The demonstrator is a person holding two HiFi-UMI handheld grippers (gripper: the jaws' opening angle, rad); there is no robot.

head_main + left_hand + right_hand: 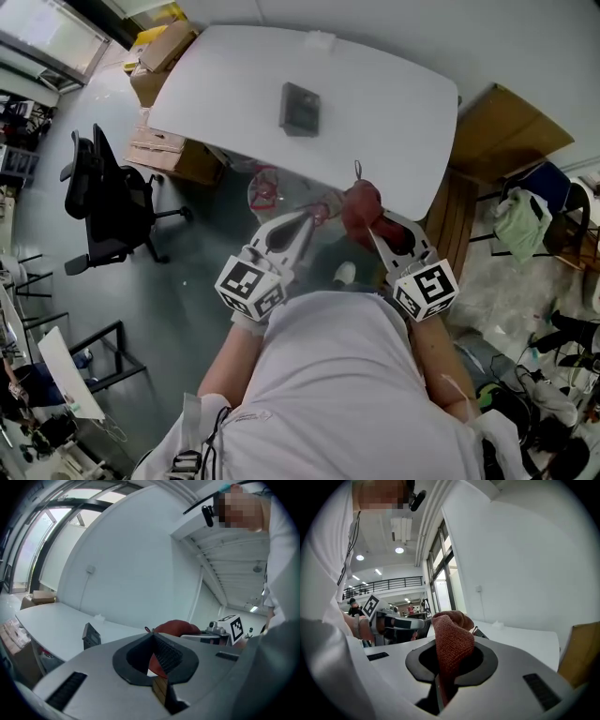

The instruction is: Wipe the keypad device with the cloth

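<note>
- At far left, on the grey floor: black swivel office chair (105, 202), with brown cardboard boxes (167, 45) beyond it, against the counter's left edge.
- Left of centre, flat on the white rounded counter (394, 103): dark grey rectangular keypad device (300, 109) (91, 636), well apart from both tools, nothing touching it.
- Short of the counter's near edge, held in the air: left tool (305, 223) (152, 641), jaws drawn narrow, tips together, nothing pinched between.
- Just beside it to the right: right tool (373, 225) (445, 667), clamped on a rust-red terry cloth (361, 204) (452, 637), bunched in a lump above the jaws, at the counter's near edge.
- At far right: tan cardboard sheet (511, 131) by the counter's end, pale green fabric (520, 225) lower down.
</note>
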